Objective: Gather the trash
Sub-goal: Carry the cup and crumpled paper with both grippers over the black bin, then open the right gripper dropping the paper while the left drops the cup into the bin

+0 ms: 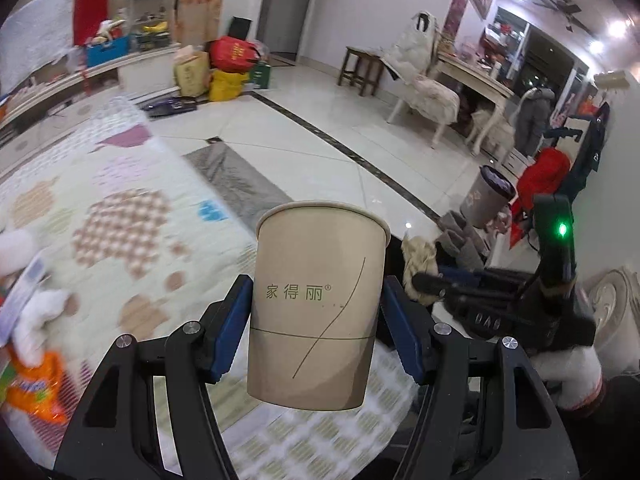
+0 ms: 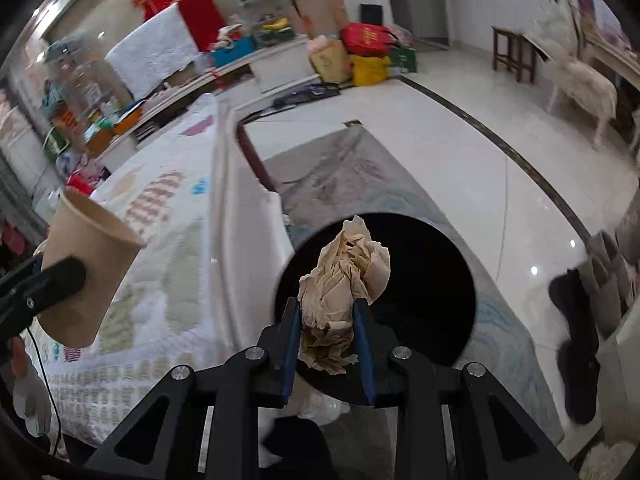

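Left wrist view. The left gripper point(image 1: 316, 320) is clamped on a tan paper cup point(image 1: 318, 304), its blue pads point(image 1: 230, 328) pressed to both sides of the cup wall. The cup stands upright at frame centre, mouth upward; its interior is not visible, so contents cannot be stated. Behind it, from 8 to 11 o'clock, lies a patterned quilt point(image 1: 120, 216). At 3 o'clock the right gripper point(image 1: 424, 280) enters, bearing a crumpled tissue point(image 1: 418, 262). A grey waste bin point(image 1: 486, 196) stands on the tiled floor point(image 1: 320, 128) at 2 o'clock, well apart from both tools; something dark shows at its rim, whether liner or refuse cannot be told. An orange snack packet point(image 1: 38, 388) lies at 8 o'clock on the quilt.

Right wrist view. The right gripper is closed tight on the tissue, which bulges above the pads at centre. Beneath it is a round black surface point(image 2: 436, 280), identity unclear. The cup in the left gripper shows at 9 o'clock.

Assessment. Both items are secured and lifted; the step in hand appears to be carriage toward disposal. The next move likely calls for bringing each tool above the bin mouth before release, cup held clear of the tissue. The snack packet seems to remain for collection.
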Available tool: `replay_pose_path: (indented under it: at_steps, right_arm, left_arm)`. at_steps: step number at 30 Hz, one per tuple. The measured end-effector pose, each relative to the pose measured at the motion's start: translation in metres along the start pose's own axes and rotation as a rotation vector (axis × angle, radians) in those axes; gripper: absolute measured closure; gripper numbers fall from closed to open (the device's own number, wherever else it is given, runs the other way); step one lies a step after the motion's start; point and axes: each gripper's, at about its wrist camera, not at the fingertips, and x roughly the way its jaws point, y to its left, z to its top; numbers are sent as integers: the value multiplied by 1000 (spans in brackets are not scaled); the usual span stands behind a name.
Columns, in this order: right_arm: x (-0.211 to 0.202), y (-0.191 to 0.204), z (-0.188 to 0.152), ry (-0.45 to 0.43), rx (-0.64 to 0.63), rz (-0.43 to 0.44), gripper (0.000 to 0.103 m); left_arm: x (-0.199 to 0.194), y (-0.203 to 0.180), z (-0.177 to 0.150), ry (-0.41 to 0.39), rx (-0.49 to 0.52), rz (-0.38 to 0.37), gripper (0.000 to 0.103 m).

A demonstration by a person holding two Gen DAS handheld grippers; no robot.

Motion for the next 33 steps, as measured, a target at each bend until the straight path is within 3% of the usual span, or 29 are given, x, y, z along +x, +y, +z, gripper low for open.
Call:
replay_pose_path:
  at_steps: [13,17,19,25,33]
  right_arm:
    - [18,-49,-5,29,103,-8,78]
    - [23,-54,-3,9,143,10,48]
    - [22,-55,-4,-1,153,20,48]
    - [23,-60,-10,11,164,14,48]
    - [21,-49,-15,5,149,18,48]
  left_arm:
    - [77,-21,29,68,-72,-104,38]
    - [94,-24,32,98,-85,-180,36]
    - [98,-23,32,115,-89,-193,34]
    - [92,-18,25,106,-77,-144,34]
    - [66,-14,12,58,-26,-2,34]
